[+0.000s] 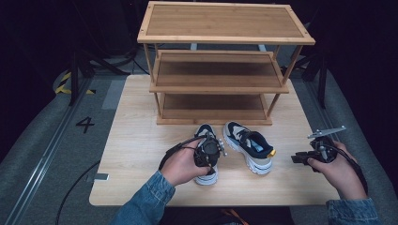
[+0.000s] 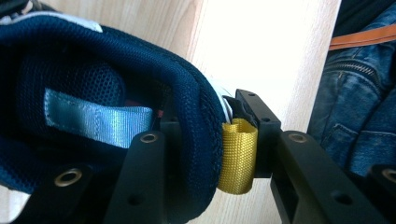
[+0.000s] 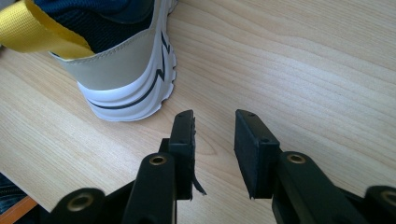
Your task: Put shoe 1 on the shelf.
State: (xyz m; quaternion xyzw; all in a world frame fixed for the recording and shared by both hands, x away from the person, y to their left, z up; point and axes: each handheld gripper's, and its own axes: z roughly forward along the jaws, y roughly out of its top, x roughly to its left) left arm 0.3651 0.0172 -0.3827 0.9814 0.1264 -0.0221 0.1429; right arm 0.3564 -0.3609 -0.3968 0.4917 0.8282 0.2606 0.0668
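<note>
Left gripper (image 1: 209, 152) is over the left shoe (image 1: 207, 174) on the desk (image 1: 141, 154), near the front edge. In the left gripper view its jaws are closed on the padded heel collar (image 2: 196, 140), one jaw inside the shoe, the other outside against the yellow pull tab (image 2: 238, 156). Risk, as I judge it: the grip is on soft padding and a loose loop only, so a lift could let the toe swing down, or the collar could slide out if the squeeze eases.

Right shoe (image 1: 248, 146) sits just beside the left one, toe toward the rack (image 1: 225, 65), whose shelves are bare.

Right gripper (image 1: 300, 158) hangs low at the desk's right side, apart from the right shoe, holding nothing. In the right gripper view its jaws are partly open, with the heel (image 3: 126, 79) near them. Risk: closing in sideways could nudge that shoe instead of catching it.
</note>
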